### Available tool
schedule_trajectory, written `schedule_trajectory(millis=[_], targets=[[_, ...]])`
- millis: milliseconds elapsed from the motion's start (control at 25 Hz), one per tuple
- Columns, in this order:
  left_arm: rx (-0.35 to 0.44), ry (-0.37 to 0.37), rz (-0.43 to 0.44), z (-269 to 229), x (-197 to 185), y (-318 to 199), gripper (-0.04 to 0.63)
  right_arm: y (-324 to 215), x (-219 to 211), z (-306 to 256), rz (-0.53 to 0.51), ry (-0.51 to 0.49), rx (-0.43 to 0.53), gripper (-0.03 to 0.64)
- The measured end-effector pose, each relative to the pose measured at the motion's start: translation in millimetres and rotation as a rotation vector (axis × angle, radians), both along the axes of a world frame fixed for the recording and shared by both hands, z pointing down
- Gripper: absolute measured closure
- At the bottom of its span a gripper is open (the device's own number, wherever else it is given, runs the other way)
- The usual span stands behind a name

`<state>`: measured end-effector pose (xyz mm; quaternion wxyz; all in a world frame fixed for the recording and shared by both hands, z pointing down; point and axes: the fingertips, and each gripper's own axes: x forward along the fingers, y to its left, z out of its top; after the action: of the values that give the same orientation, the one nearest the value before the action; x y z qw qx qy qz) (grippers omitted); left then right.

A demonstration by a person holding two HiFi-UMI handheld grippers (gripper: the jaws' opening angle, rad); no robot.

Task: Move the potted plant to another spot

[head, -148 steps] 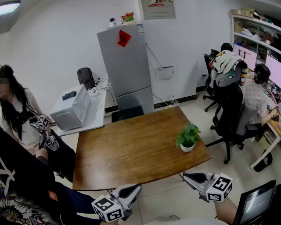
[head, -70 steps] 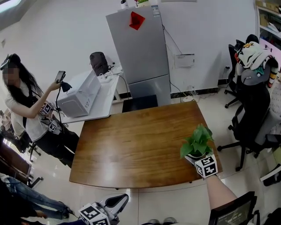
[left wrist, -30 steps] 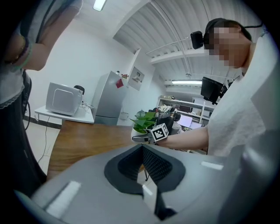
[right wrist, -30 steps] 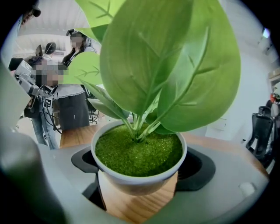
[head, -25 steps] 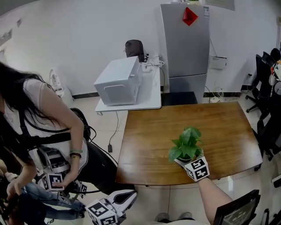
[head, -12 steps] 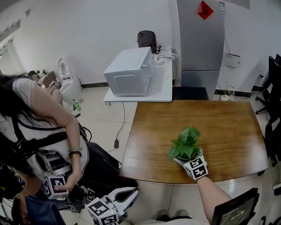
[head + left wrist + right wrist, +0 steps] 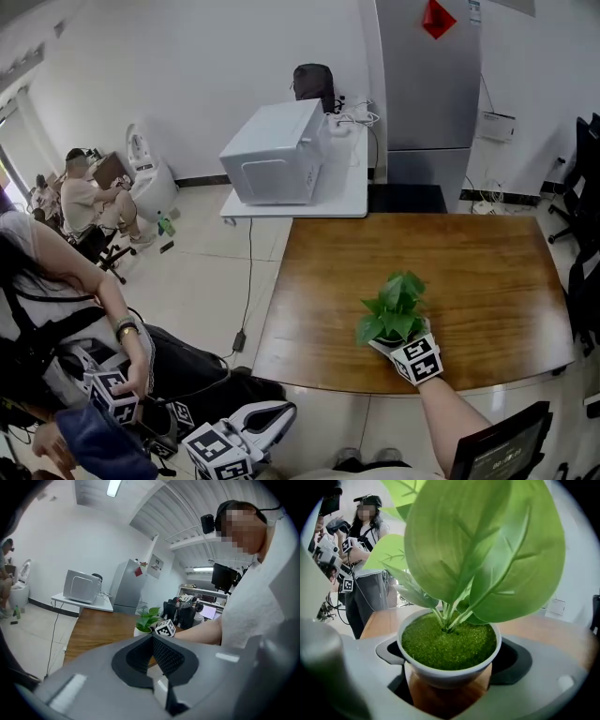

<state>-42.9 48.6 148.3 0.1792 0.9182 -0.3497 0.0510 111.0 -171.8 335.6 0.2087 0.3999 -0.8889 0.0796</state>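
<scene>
The potted plant (image 7: 394, 314), green leaves in a small white pot, is near the front edge of the brown wooden table (image 7: 469, 272), left of its middle. My right gripper (image 7: 401, 343) is shut on the pot from the near side. In the right gripper view the white pot (image 7: 450, 676) fills the gap between both jaws, low over the wood; I cannot tell whether its base touches. My left gripper (image 7: 272, 419) hangs below the table's front edge, shut and holding nothing; its pads (image 7: 161, 653) meet. From there the plant (image 7: 146, 619) is seen ahead.
A white microwave (image 7: 277, 155) sits on a white side table (image 7: 347, 192) behind the wooden table, with a grey fridge (image 7: 431, 84) beside it. A person (image 7: 56, 309) holding marker cubes stands at the left. An office chair (image 7: 586, 187) is at the right, a monitor (image 7: 497, 450) at bottom right.
The right gripper has come down a little with the plant, close over the table's front edge. The person at the left has bent lower. The left gripper has stayed put.
</scene>
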Motion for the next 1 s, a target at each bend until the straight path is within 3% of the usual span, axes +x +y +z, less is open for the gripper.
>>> schedule_trajectory(millis=[320,640,800,1000], targets=[[-0.043,-0.025,0.016,0,5,0,0.607,11,3,-3,-0.004,-0.058,-0.042,0.066],[-0.043,-0.034,0.073,-8,20,9,0.607,59,27,-56,0.001,-0.144,-0.036,0.052],[-0.02,-0.022,0.075,-13,30,18,0.607,99,38,-90,-0.021,-0.227,-0.045,0.119],[-0.016,-0.003,0.033,-27,57,31,0.607,161,36,-138,-0.141,-0.356,-0.094,0.193]])
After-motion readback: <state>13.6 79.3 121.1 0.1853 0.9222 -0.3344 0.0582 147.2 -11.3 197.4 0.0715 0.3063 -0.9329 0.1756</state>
